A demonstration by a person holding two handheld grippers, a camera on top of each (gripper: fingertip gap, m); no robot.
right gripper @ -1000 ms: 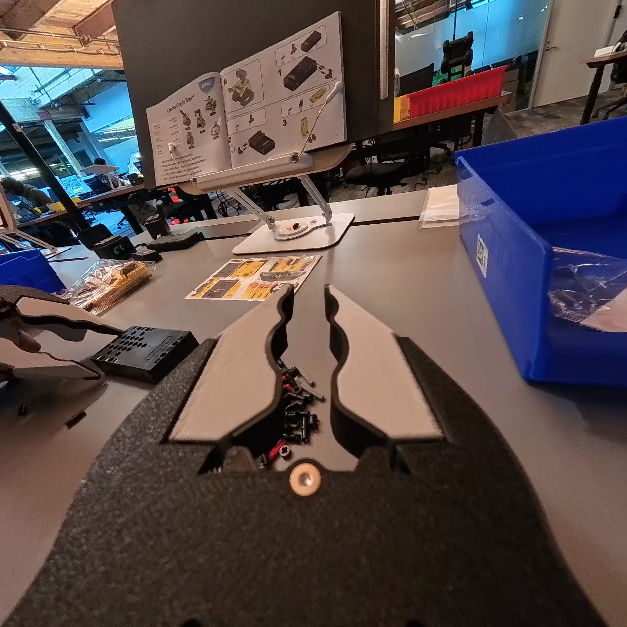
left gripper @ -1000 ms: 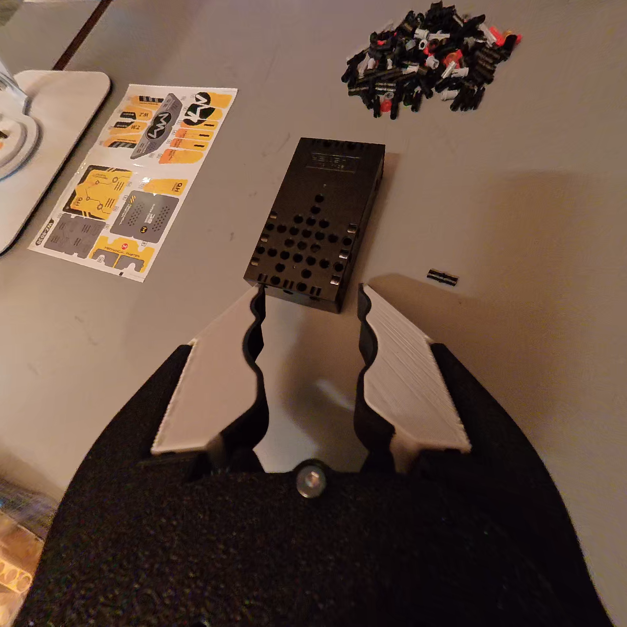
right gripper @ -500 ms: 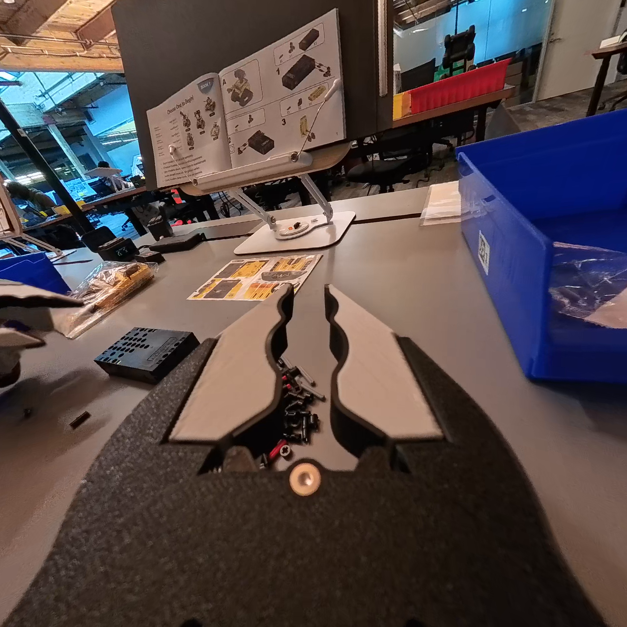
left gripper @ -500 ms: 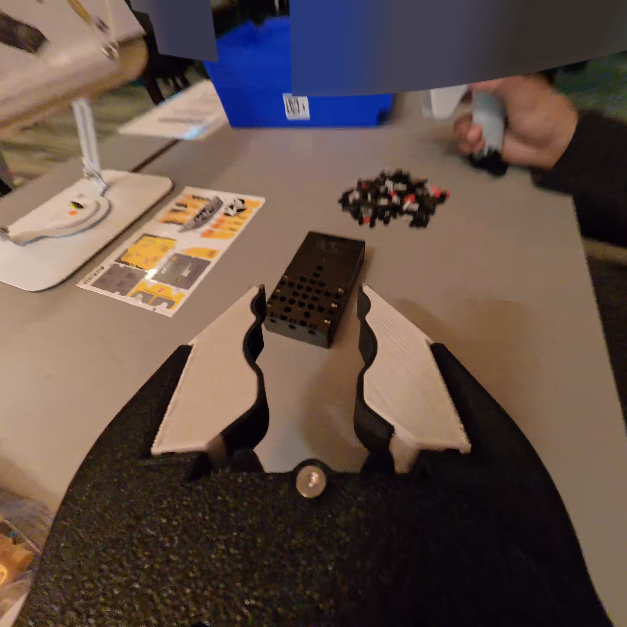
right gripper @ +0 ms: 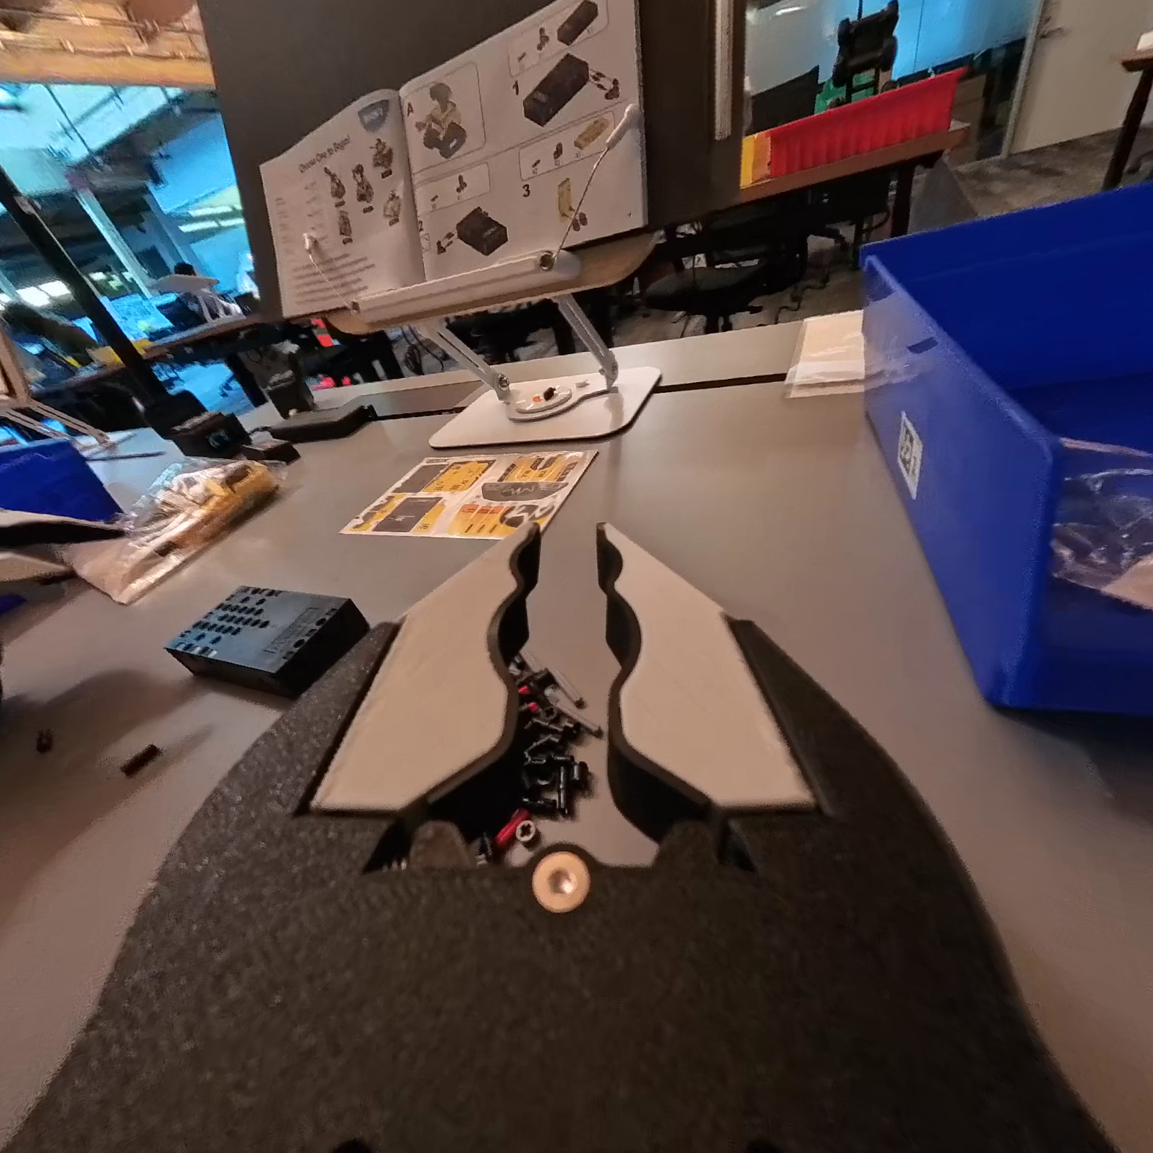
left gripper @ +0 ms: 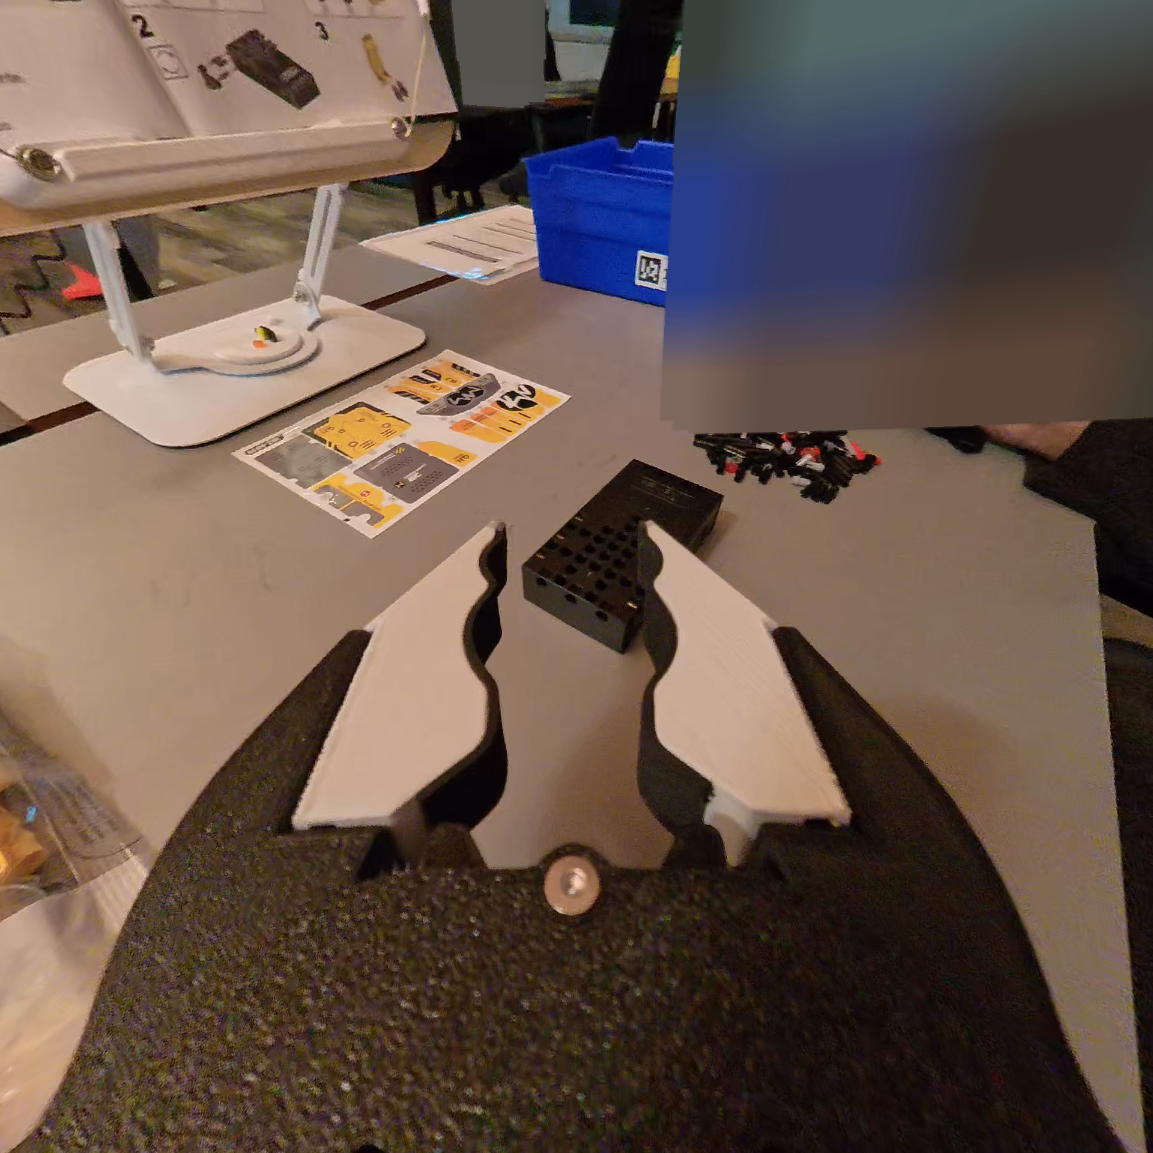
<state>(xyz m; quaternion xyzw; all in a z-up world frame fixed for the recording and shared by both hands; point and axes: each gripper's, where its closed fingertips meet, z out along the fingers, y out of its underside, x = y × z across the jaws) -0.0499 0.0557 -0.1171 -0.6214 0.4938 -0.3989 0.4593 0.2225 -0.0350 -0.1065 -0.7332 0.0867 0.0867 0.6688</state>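
My left gripper [left gripper: 572, 529] is open and empty, held above the grey table. A black box with rows of holes [left gripper: 593, 577] lies on the table just beyond and between its fingertips, untouched. My right gripper [right gripper: 568, 530] is open with a narrow gap and empty. It hovers over a pile of small black, red and white pins [right gripper: 552, 742], which also shows in the left wrist view [left gripper: 786, 458]. The black box [right gripper: 268, 636] lies to the right gripper's left. Two loose black pins [right gripper: 137, 758] lie at the front left.
A sticker sheet [left gripper: 399, 443] lies behind the box. A white book stand [right gripper: 549, 412] holds an open booklet [right gripper: 455, 181]. A blue bin [right gripper: 998, 499] stands at the right. A clear bag of yellow parts [right gripper: 199, 505] lies at the left. A dark sleeve [left gripper: 1098, 486] rests by the pile.
My left gripper has tilted up from looking down on the box and drawn back to the left, staying open. The right gripper stays over the pile, shifted slightly.
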